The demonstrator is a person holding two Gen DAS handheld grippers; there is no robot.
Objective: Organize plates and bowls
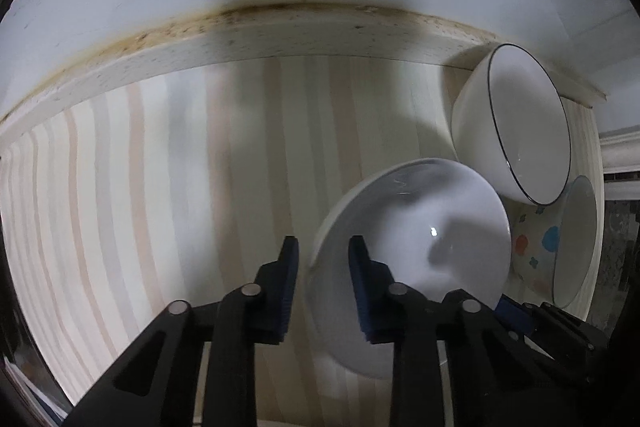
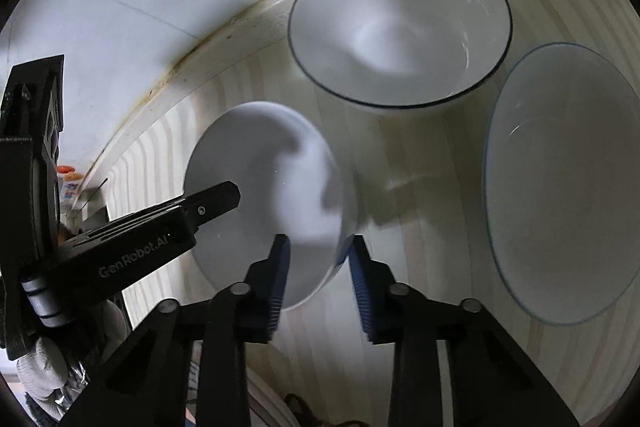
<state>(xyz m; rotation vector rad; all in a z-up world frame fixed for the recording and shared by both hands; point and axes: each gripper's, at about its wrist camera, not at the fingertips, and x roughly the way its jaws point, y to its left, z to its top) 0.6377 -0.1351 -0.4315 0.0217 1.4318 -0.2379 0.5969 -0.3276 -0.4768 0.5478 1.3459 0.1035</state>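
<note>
We find both the left tongs and right tongs clamped on opposite rims of the plain white bowl, beside the black-rimmed bowl; uneven lifting could tip it against that neighbour.

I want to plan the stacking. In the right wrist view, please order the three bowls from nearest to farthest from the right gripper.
1. Plain white bowl: its rim sits between the fingers of the right gripper, left of centre.
2. Blue-rimmed bowl: to the right, apart from the fingers.
3. Black-rimmed bowl: farthest, at the back near the wall.
</note>
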